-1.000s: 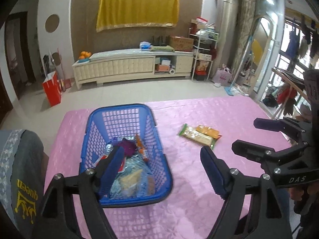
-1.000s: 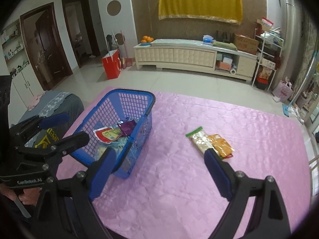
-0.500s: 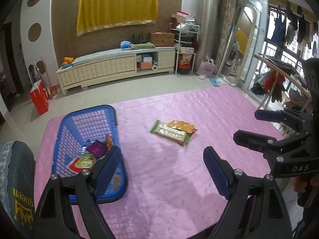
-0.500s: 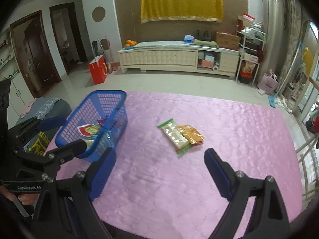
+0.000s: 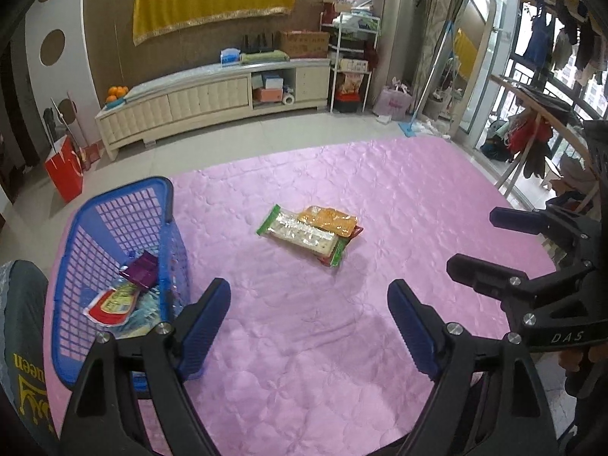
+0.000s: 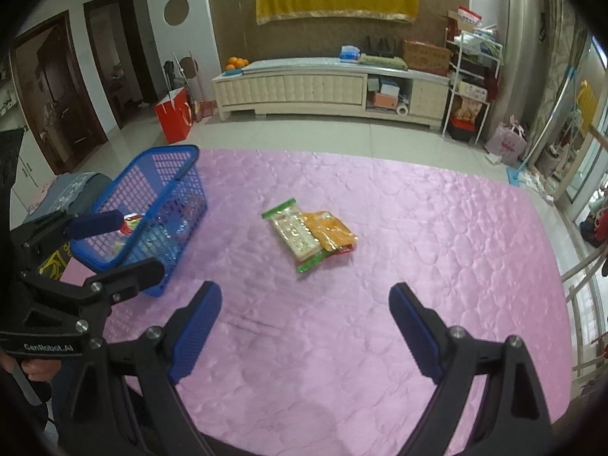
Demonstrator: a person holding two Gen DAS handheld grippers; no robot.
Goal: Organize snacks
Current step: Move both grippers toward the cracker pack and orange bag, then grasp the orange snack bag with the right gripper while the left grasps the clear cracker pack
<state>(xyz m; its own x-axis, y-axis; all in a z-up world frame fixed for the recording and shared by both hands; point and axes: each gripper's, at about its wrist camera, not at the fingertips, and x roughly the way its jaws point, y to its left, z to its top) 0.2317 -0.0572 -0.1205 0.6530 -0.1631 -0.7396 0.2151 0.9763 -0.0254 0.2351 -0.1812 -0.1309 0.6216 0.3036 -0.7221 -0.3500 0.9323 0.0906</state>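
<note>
Seemingly empty claws [image 5: 308, 306] above snack packets [image 5: 309, 233].

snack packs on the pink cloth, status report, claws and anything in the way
Left claw and right claw open, empty. Green pack and orange pack overlapping on pink cloth, outside blue basket. Nothing between claws and packs.

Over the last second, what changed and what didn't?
The left hand-held gripper swung right, from over the blue basket toward the two snack packs; they now sit ahead of it, with the basket off to its left. The right hand-held gripper also turned, so the packs lie ahead of it between its fingers. Nothing was taken or released. Both are open and empty as before; packs and basket kept their places on the pink cover.
</note>
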